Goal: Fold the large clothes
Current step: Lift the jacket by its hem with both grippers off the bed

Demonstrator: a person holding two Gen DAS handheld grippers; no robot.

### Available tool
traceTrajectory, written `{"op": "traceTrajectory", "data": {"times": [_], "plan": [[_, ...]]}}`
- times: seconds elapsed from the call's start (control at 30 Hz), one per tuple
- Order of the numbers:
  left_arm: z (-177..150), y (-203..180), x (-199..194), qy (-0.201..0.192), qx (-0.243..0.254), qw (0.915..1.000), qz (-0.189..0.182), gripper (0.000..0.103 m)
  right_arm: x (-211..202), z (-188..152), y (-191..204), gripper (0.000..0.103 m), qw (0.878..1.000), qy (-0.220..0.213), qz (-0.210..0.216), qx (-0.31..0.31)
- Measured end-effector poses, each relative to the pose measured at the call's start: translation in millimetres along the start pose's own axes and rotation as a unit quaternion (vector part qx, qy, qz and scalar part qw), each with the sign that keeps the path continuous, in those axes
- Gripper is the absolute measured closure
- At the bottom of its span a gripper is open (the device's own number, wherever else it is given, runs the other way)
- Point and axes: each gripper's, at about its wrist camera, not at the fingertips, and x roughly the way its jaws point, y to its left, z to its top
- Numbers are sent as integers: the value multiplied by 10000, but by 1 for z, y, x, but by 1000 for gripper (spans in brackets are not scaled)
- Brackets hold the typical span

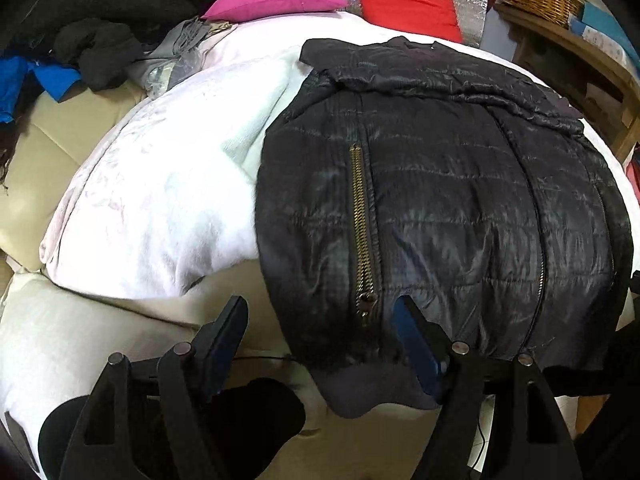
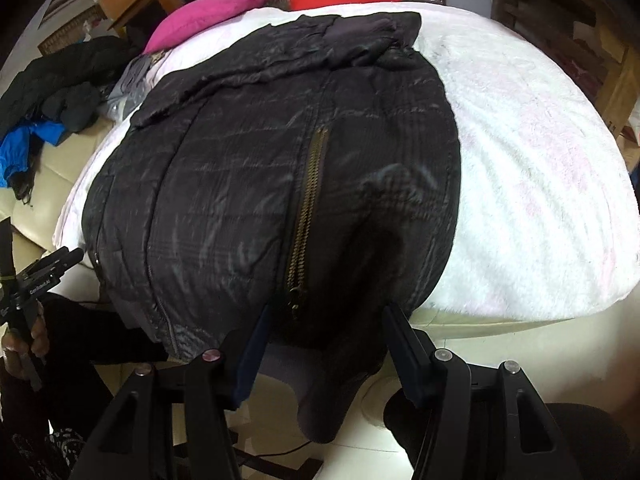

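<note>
Two claws, left claw and right claw both wide, one black jacket, two cushions.

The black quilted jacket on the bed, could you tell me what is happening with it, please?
A person is folding the black quilted jacket, which lies spread on a white blanket. The left gripper and the right gripper both stand open at its near hem, by the brass pocket zippers. Neither grips the fabric yet.
</note>
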Motion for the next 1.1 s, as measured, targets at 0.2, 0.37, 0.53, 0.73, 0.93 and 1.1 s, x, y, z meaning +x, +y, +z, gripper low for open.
{"op": "traceTrajectory", "data": {"times": [0.2,0.37,0.53,0.73,0.93,1.1], "plan": [[-14,8,10,447,-247,9986,-116,25,11,-6,13,41,9996,222,5,-174],[-33,41,35,1187,-1484,9788,-768,21,19,-16,17,41,9990,395,1,-212],[-40,65,47,1300,-2318,9568,-1179,20,23,-21,10,41,9985,502,-90,-206],[-43,53,79,1668,-2278,9481,-1464,18,34,-20,-1,36,9985,519,-159,59],[-50,33,100,1911,-2092,9471,-1508,18,51,-24,-23,33,9965,686,-204,435],[-43,20,95,1621,-1575,9653,-1307,20,66,-24,-30,31,9941,833,-130,676]]}}
